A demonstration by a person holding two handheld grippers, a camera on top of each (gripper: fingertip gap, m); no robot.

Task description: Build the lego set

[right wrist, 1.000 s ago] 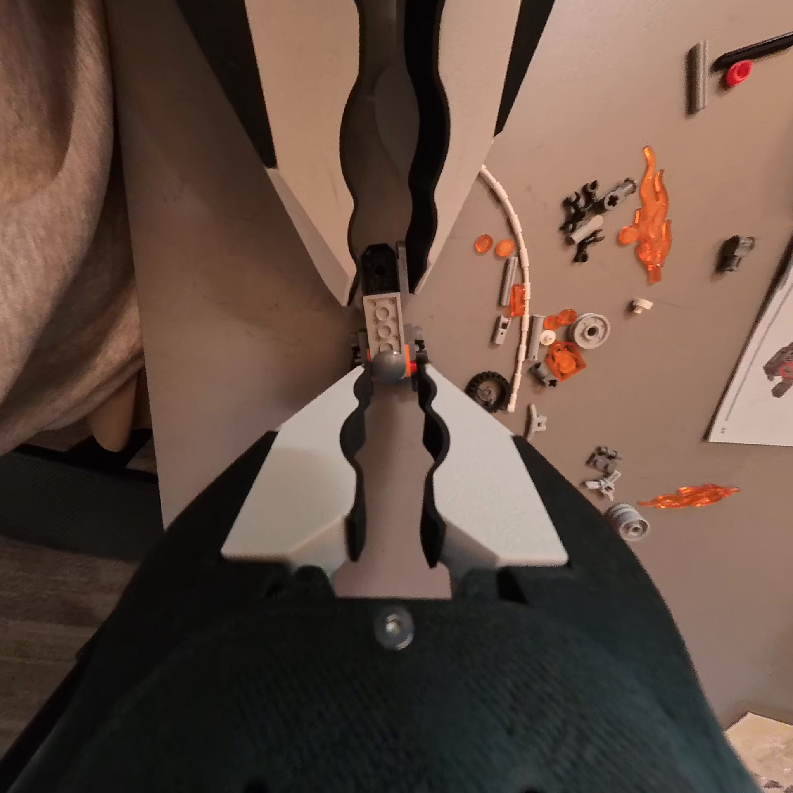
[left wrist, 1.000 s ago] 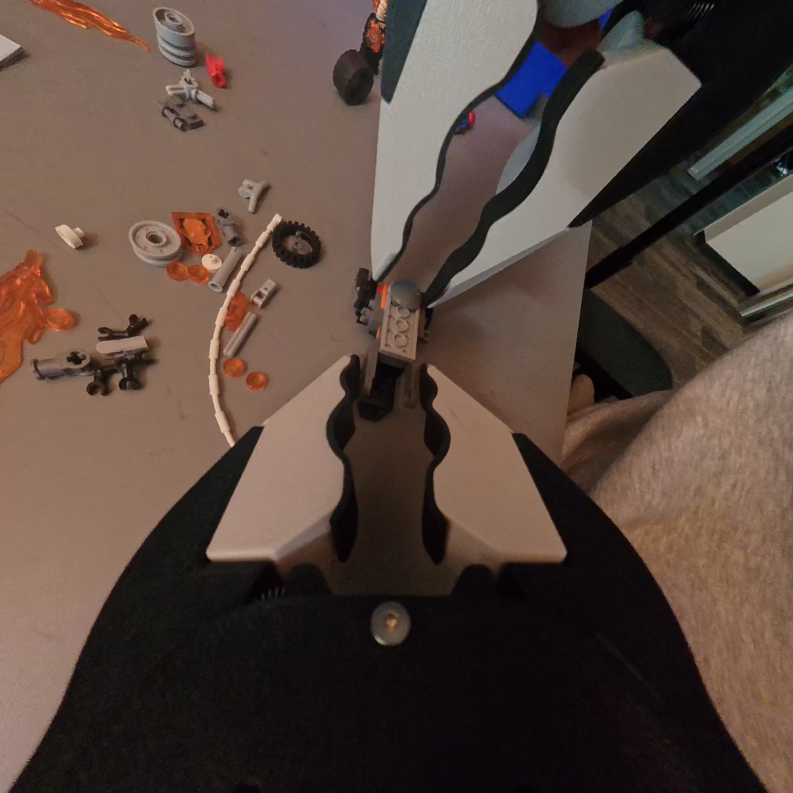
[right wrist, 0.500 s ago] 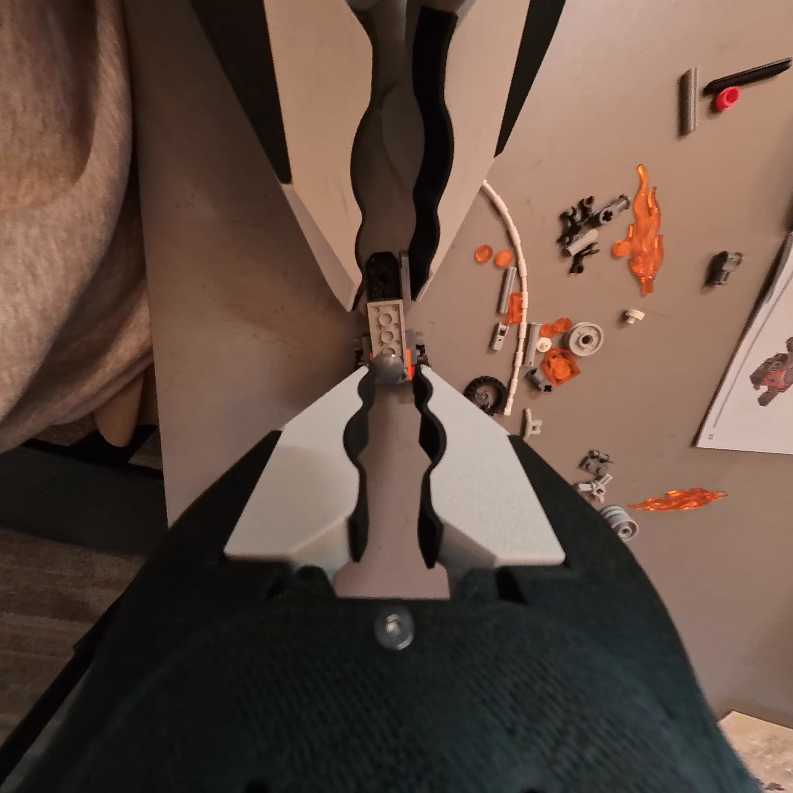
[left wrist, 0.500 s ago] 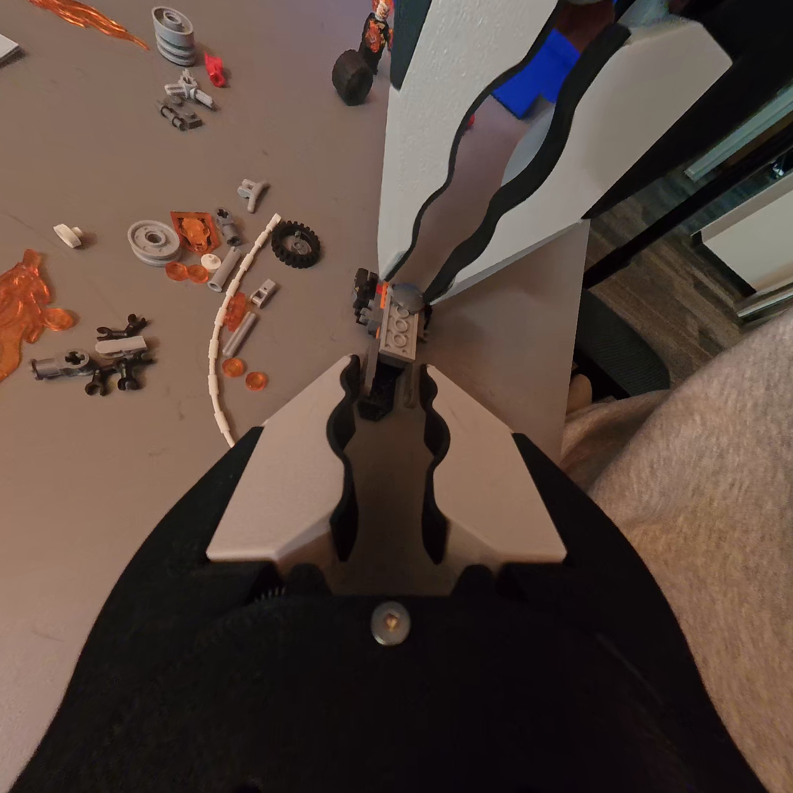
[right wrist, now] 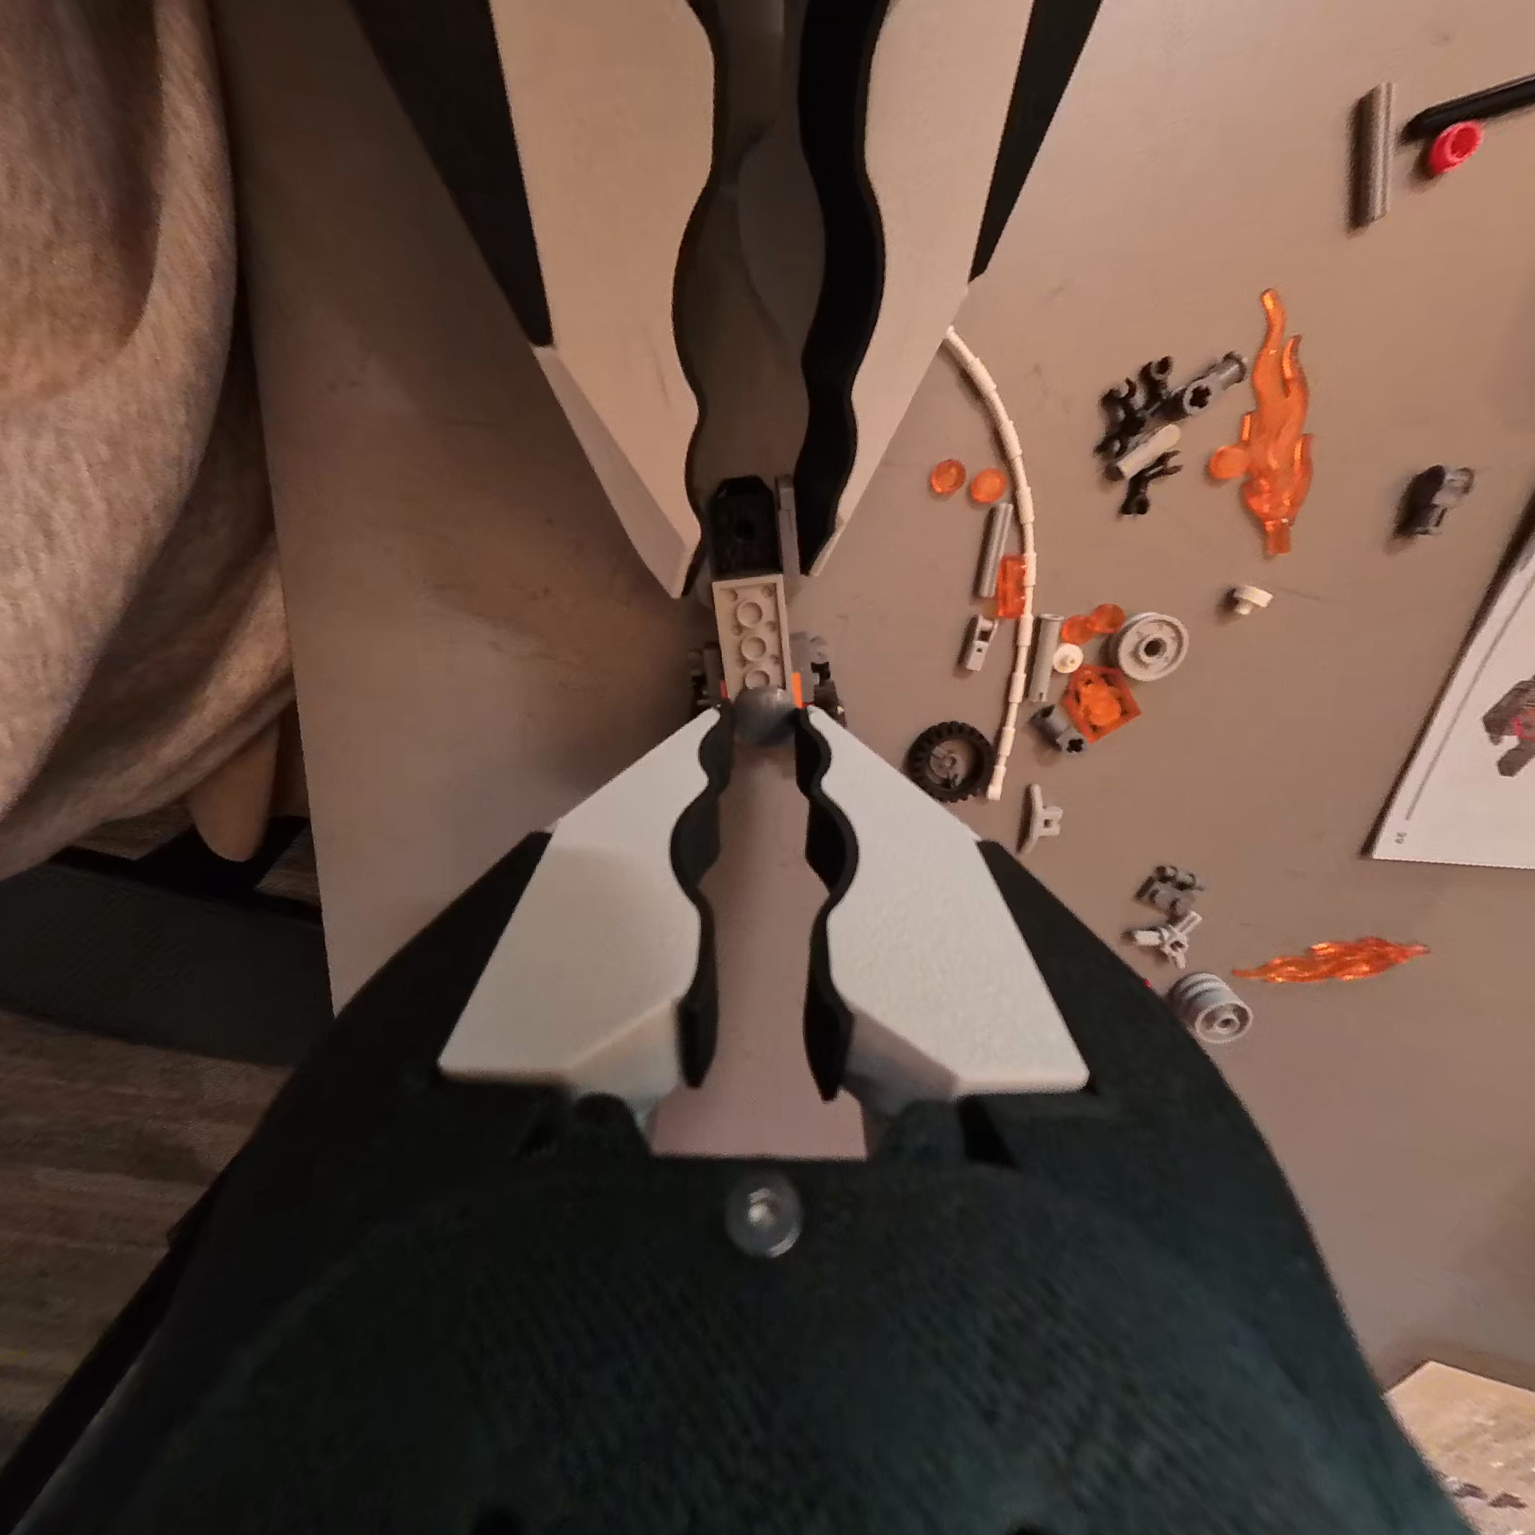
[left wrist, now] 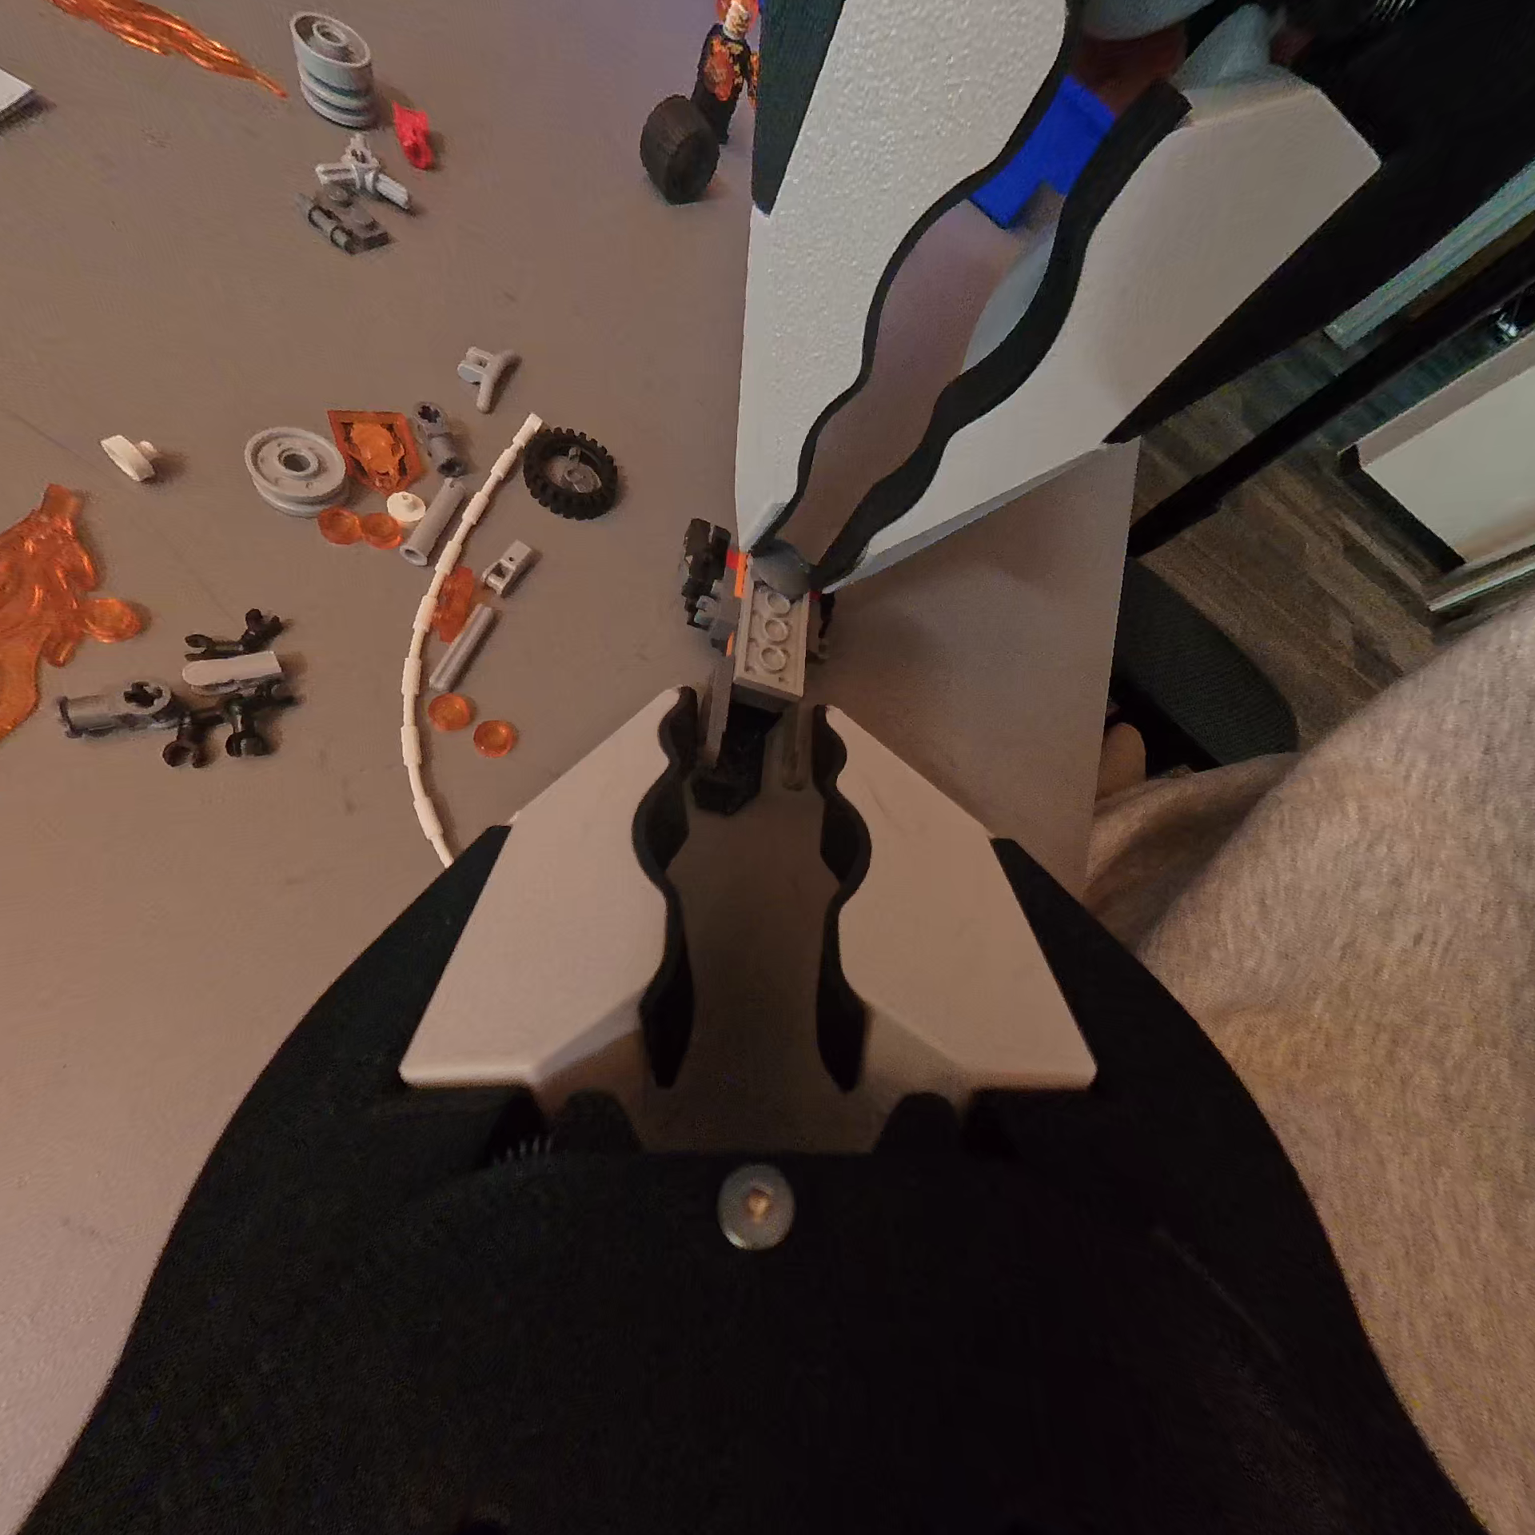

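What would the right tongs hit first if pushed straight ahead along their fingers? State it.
The right tongs already pinch the dark grey ball-shaped piece at the near end of the small grey studded lego assembly. Straight on lies that assembly, then probably the left tongs gripping its far black end, though depth is unclear.
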